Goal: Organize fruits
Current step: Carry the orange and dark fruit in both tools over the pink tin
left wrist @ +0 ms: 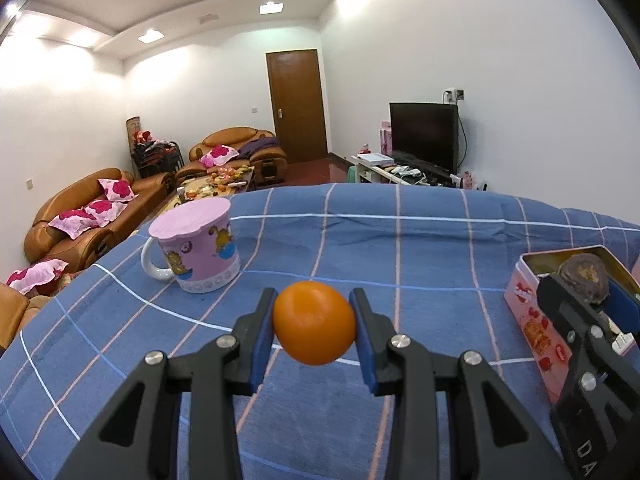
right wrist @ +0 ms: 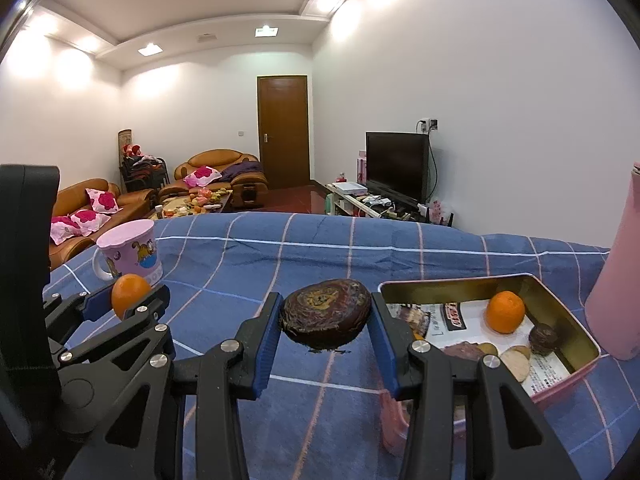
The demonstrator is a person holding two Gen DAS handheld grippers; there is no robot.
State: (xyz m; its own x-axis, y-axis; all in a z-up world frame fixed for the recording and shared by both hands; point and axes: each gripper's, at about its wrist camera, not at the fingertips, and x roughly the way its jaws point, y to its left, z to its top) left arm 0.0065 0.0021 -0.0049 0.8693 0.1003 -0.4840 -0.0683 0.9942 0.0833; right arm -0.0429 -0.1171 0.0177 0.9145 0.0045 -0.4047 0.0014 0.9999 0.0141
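My left gripper [left wrist: 314, 322] is shut on an orange [left wrist: 314, 323], held above the blue checked cloth; the same orange [right wrist: 129, 295] and gripper [right wrist: 130, 300] show at the left of the right wrist view. My right gripper [right wrist: 325, 316] is shut on a dark, wrinkled purple-brown fruit [right wrist: 325, 314], just left of the pink tin [right wrist: 560, 390]. Inside the tin lie another orange [right wrist: 505, 312], a small dark fruit [right wrist: 543, 338] and some flat pale pieces. In the left wrist view the right gripper [left wrist: 588, 292] hangs over the tin [left wrist: 532, 320] with the dark fruit [left wrist: 582, 278].
A pink lidded cartoon mug [left wrist: 196, 252] stands on the cloth at the back left. A tall pink bottle [right wrist: 618, 280] rises just right of the tin. Beyond the table's far edge are brown sofas, a cluttered coffee table and a television.
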